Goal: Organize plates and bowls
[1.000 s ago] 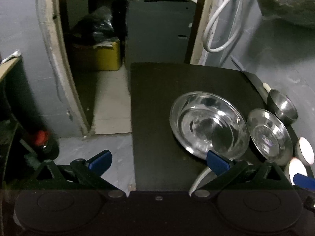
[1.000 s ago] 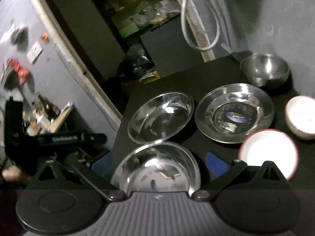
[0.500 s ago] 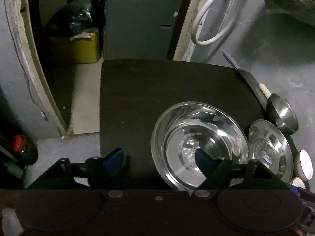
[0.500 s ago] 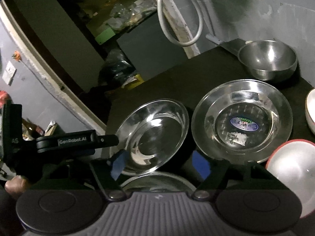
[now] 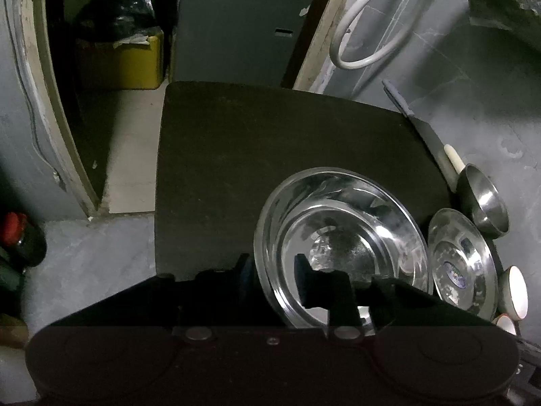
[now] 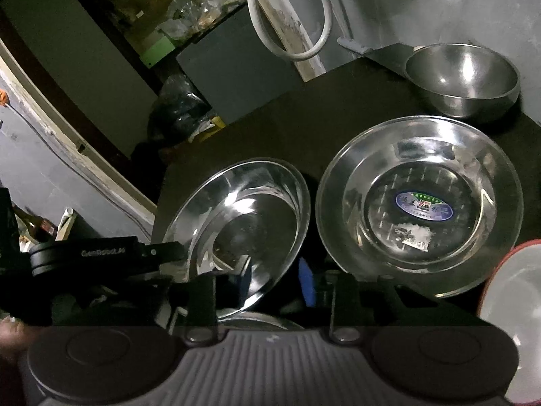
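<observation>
A large steel plate (image 5: pixel 341 243) lies on the black table (image 5: pixel 270 142). My left gripper (image 5: pixel 272 275) has closed its fingers over the plate's near-left rim, one pad inside, one outside. In the right wrist view the same plate (image 6: pixel 247 216) sits left of a labelled steel plate (image 6: pixel 419 206). My right gripper (image 6: pixel 274 282) has its fingers closed over the plate's near-right rim. Another steel dish (image 6: pixel 257 323) lies just under the right gripper. A steel bowl (image 6: pixel 463 77) stands at the back right.
A red-rimmed white bowl (image 6: pixel 510 321) lies at the right edge. Small white bowls (image 5: pixel 514 291) sit beyond the labelled plate (image 5: pixel 460 267). A knife (image 5: pixel 426 135) lies along the wall. The table's left edge drops to the floor, with a doorway and a yellow box (image 5: pixel 121 61) behind.
Both grippers moved forward onto the large steel plate and closed from wide open onto its rim, left on the left side, right on the right side.
</observation>
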Demonstrator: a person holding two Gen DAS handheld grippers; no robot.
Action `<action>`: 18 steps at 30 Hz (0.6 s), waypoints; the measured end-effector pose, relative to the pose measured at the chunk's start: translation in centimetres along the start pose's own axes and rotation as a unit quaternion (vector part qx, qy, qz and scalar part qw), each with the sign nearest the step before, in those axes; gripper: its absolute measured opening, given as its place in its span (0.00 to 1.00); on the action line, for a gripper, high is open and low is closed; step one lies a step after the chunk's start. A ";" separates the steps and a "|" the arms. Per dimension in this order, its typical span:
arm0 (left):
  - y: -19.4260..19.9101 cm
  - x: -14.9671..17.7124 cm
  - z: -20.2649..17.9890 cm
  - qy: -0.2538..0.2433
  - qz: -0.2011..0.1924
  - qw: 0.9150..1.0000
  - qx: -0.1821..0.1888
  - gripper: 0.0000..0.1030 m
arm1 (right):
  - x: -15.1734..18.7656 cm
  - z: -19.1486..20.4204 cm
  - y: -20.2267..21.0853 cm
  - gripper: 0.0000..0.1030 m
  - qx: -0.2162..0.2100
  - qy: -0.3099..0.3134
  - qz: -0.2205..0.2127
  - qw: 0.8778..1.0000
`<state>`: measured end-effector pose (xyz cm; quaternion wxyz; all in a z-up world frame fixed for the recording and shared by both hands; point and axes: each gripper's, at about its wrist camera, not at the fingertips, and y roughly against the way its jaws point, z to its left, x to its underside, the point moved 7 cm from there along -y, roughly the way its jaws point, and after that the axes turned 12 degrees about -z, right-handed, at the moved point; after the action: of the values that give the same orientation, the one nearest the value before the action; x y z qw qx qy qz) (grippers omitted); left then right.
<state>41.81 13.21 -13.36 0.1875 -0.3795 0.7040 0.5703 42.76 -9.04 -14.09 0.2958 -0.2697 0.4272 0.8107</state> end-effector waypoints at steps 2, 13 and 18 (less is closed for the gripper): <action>-0.1 0.0 0.2 0.002 0.000 1.000 -0.003 0.19 | 0.0 0.0 -0.2 0.27 0.001 0.001 -0.001 1.000; 1.0 0.1 0.4 0.009 -0.015 1.000 -0.005 0.12 | -0.2 0.8 0.1 0.20 0.004 0.055 -0.022 0.998; 2.7 -0.2 -0.1 0.001 -0.037 0.999 -0.002 0.12 | -0.5 1.4 1.1 0.20 -0.002 0.080 -0.038 0.996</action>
<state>39.95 13.30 -11.40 0.2073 -0.4058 0.6886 0.5641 42.00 -8.50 -12.49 0.2909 -0.3508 0.4372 0.7753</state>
